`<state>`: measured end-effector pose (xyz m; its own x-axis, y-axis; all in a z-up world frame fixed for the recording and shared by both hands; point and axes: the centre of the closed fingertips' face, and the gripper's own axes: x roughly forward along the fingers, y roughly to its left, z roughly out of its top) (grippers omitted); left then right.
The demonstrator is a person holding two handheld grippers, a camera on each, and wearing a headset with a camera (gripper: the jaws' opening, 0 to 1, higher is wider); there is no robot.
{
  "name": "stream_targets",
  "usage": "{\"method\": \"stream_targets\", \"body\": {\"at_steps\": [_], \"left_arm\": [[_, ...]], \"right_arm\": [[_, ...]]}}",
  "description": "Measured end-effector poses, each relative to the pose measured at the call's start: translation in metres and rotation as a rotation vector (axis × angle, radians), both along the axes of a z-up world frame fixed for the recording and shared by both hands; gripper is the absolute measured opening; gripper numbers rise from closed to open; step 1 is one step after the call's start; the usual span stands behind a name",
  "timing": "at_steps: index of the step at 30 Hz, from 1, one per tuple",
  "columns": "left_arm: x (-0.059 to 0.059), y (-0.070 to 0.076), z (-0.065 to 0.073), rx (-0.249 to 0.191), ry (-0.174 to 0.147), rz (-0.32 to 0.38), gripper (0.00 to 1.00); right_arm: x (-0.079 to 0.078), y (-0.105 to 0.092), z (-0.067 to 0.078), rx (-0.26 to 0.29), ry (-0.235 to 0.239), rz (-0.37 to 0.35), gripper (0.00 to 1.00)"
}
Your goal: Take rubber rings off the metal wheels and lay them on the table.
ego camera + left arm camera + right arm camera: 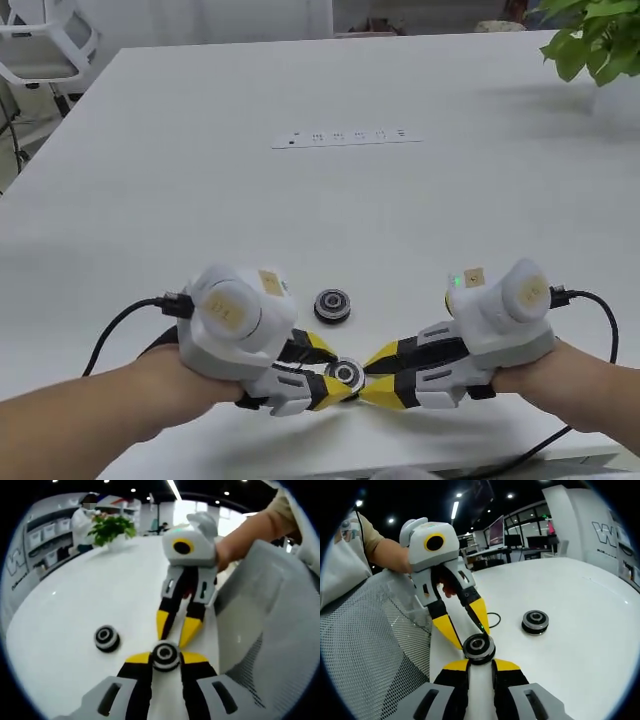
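The left gripper (338, 374), a white moulded body with black jaws ending in yellow wedge tips, has its jaws drawn in on a small round metal wheel (346, 373), which is clamped between the tips just above the worktop (300, 200). The wheel has a silvery, stepped hub, and a black rubber ring (165, 644) sits around its rim. The right gripper (366, 375) is built the same and faces it tip to tip. Its jaws are narrow and taper to a point against the side of the wheel away from the left jaws; I cannot tell whether they pinch the rubber or only touch it. A second metal wheel (332, 305), also ringed in black rubber, lies flat on the worktop beyond both pairs of jaws and apart from them. In the left gripper view it is to the left of the jaws, and in the right gripper view it is to the right. The worktop is smooth, matte white. A flat white socket strip (345, 137) is set into it far ahead of the jaws, and a green leafy plant (595, 40) stands at its far right corner. Glossy black cables (120, 330) trail from both gripper bodies. Grey mesh fabric (370, 645) hangs beside the right jaws.
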<state>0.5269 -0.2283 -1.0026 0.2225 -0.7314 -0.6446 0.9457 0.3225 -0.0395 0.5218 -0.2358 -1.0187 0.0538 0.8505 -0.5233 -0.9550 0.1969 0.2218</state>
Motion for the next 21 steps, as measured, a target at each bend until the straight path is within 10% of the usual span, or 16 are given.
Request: {"method": "stream_targets", "body": {"at_steps": [4, 21], "left_arm": [[0.0019, -0.0002, -0.0001, 0.019, -0.053, -0.012, 0.17], [0.002, -0.0031, -0.0015, -0.01, -0.056, 0.035, 0.14]], "right_arm": [[0.0, 0.0007, -0.0007, -0.002, -0.007, 0.005, 0.13], [-0.0004, -0.0001, -0.0012, -0.002, 0.002, -0.002, 0.1]]}}
